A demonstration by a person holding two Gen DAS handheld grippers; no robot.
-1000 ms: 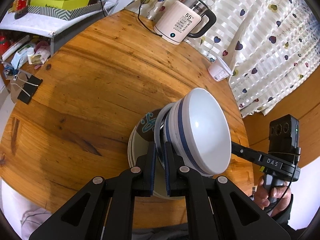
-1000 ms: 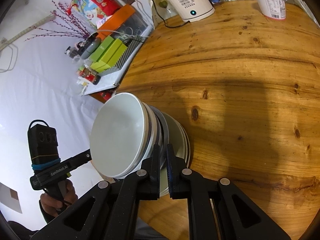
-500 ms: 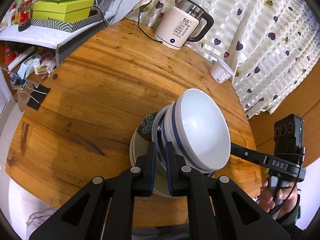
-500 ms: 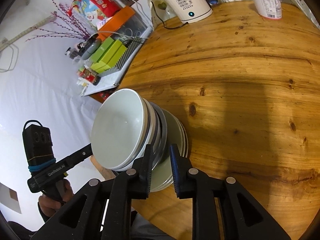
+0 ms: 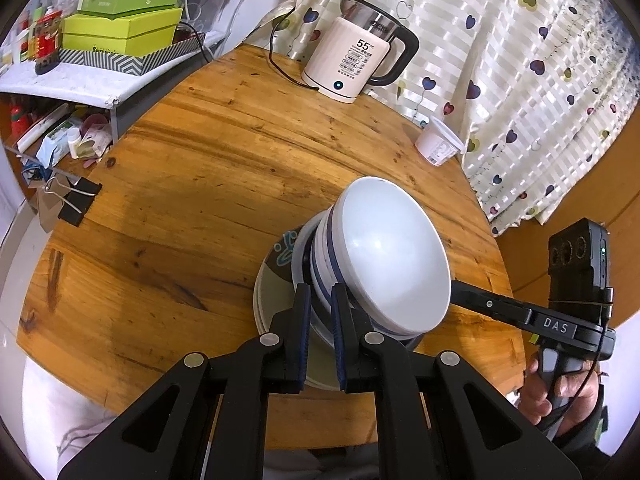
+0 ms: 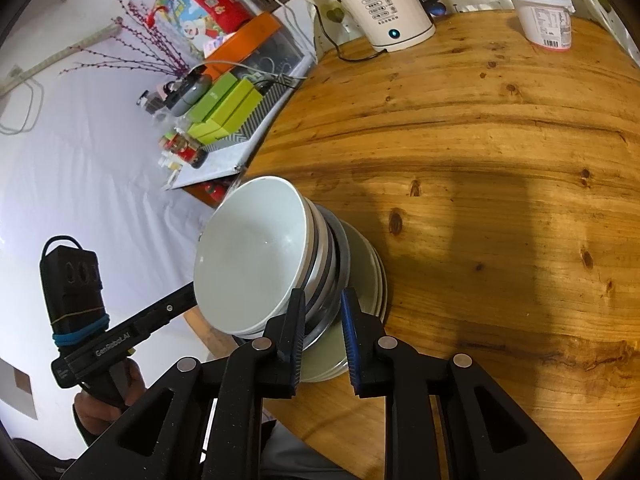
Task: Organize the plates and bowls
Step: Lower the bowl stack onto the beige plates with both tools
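A stack of white bowls (image 5: 384, 256) with blue bands sits nested on a stack of plates (image 5: 276, 308) near the front edge of the round wooden table (image 5: 200, 184). The top bowl is white and empty. My left gripper (image 5: 319, 300) has its fingers slightly apart around the rim of the lower bowls. In the right wrist view the bowl stack (image 6: 256, 256) rests on the plates (image 6: 368, 280). My right gripper (image 6: 323, 308) is open, its fingers on either side of the lower bowl rims from the opposite side.
A cream electric kettle (image 5: 356, 68) with a cord stands at the table's far edge, a white yogurt cup (image 5: 438, 146) to its right. A binder clip (image 5: 76, 200) is on the left rim. Green boxes (image 5: 120, 32) fill a side shelf. A heart-patterned curtain (image 5: 540, 60) hangs behind.
Both grippers were shut on the stack's rims; the right fingers have spread open, the left ones slightly. Both have drawn back a little. The stack stays on the table.
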